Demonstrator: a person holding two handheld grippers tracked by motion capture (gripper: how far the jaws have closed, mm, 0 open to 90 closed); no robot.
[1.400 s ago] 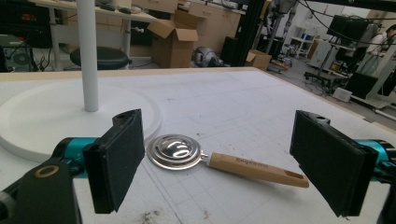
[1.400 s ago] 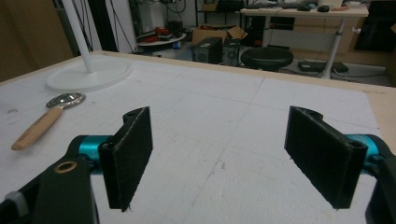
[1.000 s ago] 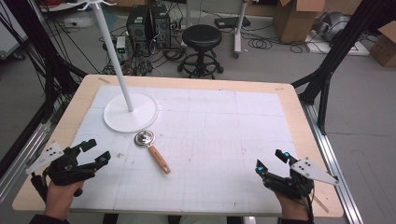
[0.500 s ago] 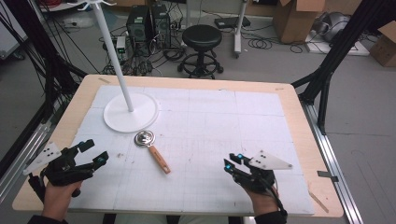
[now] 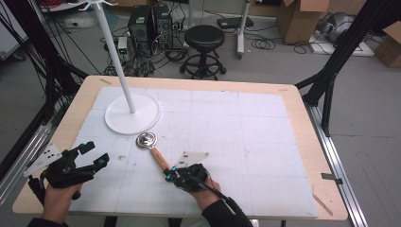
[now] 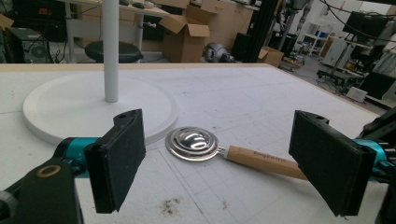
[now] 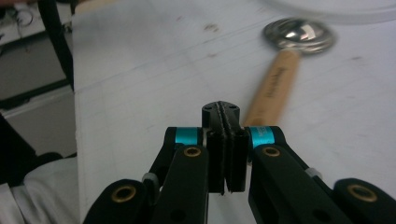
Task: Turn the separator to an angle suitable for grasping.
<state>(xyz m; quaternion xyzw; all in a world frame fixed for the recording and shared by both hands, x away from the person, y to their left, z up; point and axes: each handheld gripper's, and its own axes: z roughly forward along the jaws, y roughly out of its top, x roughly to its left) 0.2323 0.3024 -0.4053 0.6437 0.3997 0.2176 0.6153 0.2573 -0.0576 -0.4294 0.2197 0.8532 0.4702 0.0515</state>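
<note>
A white stand [image 5: 130, 113] rests on the tabletop [image 5: 246, 123] beyond the tongs; a black stool [image 5: 204, 38] stands farther off.

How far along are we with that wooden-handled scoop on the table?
Nothing looks done: the scoop lies flat beside the stand base. In hand: the right gripper, shut and empty, sits at its handle end; the left gripper is open. Left: grasping and moving it.

Black grippers [image 5: 177, 172] – teal bands, brass screws
</note>
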